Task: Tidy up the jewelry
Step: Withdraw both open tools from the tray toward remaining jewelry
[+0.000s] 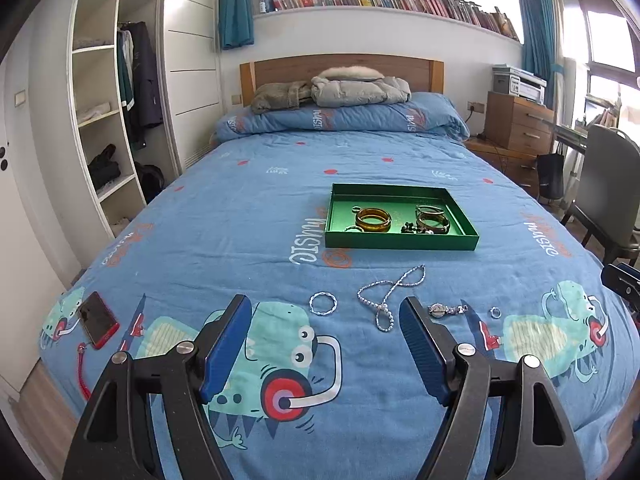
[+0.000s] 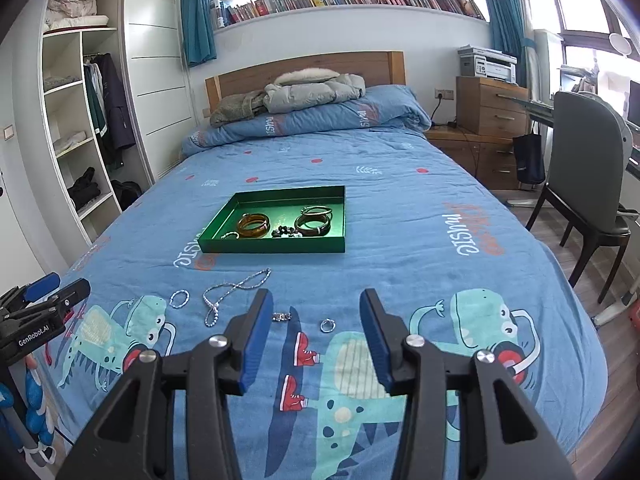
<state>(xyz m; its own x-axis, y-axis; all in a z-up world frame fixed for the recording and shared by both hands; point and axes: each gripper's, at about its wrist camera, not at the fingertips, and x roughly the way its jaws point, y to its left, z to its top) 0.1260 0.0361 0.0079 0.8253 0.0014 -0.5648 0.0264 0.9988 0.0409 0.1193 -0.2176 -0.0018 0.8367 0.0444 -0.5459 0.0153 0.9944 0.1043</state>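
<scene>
Jewelry: a beaded necklace [image 1: 384, 300], twisted ring [image 1: 323, 303], watch-like link piece [image 2: 282, 316] and small ring [image 2: 327, 325] lie just ahead of both released grippers [image 1: 324, 332] [image 2: 316, 320], short of the green tray [image 1: 400, 240]. Probably light, limp, slippery; pinch across a strand.

A blue bedspread [image 1: 240, 208] printed with teal cartoon dinosaurs in red headphones, red sneakers, small red dots and white-and-orange "music" lettering covers the bed. A glossy green tray [image 1: 400, 240] holds an amber-brown bangle [image 1: 373, 219] and darker brown bangles [image 1: 432, 220]. Silver pieces lie on the fabric: a beaded necklace [image 1: 390, 296], a twisted bracelet [image 1: 322, 303] and a small ring [image 2: 327, 325]. A red-cased phone [image 1: 97, 319] has a black screen. Both claws, left [image 1: 326, 344] and right [image 2: 316, 332], are black with blue pads. Teal curtains [image 1: 237, 4] hang above.
</scene>
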